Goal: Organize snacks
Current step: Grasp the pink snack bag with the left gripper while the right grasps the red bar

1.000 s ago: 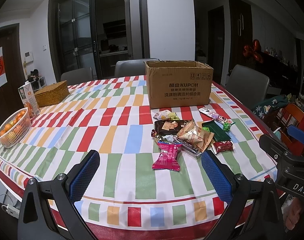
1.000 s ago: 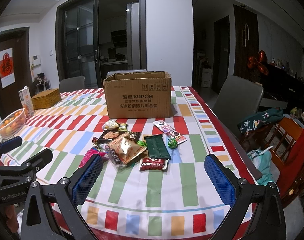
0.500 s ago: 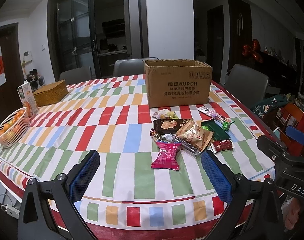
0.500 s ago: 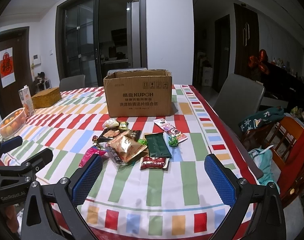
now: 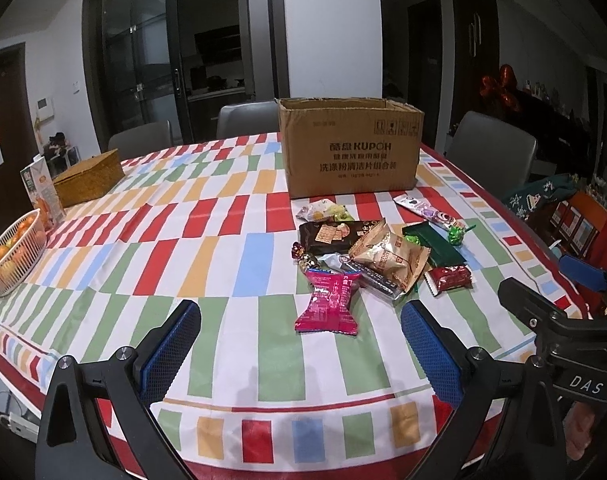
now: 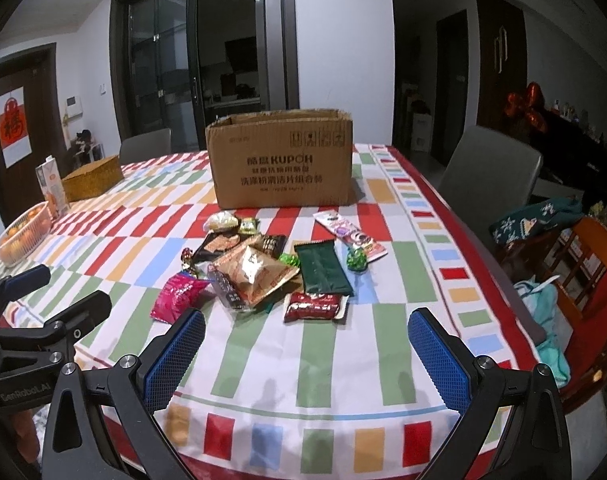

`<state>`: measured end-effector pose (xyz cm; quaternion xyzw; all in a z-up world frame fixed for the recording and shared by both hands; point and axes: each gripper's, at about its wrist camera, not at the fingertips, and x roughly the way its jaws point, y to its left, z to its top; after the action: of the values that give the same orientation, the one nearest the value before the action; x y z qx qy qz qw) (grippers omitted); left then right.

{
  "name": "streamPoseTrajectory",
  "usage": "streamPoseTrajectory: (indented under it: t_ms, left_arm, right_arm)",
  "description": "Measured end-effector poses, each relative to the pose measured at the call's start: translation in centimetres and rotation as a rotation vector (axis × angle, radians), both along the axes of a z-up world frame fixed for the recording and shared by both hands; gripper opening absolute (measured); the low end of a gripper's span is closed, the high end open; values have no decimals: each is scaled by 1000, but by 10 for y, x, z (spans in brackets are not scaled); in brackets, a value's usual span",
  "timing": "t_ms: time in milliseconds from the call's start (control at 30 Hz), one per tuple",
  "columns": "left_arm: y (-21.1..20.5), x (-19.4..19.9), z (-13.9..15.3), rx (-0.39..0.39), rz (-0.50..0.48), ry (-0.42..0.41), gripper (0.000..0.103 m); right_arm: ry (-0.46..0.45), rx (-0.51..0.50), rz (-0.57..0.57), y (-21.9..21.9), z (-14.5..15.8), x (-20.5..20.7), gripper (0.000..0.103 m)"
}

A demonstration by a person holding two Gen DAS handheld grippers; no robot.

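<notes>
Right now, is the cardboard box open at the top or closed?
Open. The cardboard box stands upright on the table, its top flaps not folded over; the right wrist view shows its inner back wall. Its contents cannot be seen.

One box (image 6: 281, 162), roughly twelve snacks (image 6: 255, 270) (overlapping)

Both wrist cameras looked from just off the table's (image 5: 263, 360) near edge toward the cardboard box (image 6: 281, 164) at its far side, apparently side by side, sharing the snack pile (image 5: 375, 260).
</notes>
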<state>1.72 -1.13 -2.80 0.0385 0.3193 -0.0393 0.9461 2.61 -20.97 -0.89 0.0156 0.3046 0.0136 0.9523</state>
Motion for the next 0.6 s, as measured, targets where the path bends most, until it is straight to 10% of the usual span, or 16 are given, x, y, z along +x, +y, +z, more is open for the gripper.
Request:
streamPoseTrajectory:
  t_ms: [600]
  left_arm:
    - [-14,55,-41,-2,-35,139,76]
  right_arm:
    - [132,45,28,-4,-36,64,87]
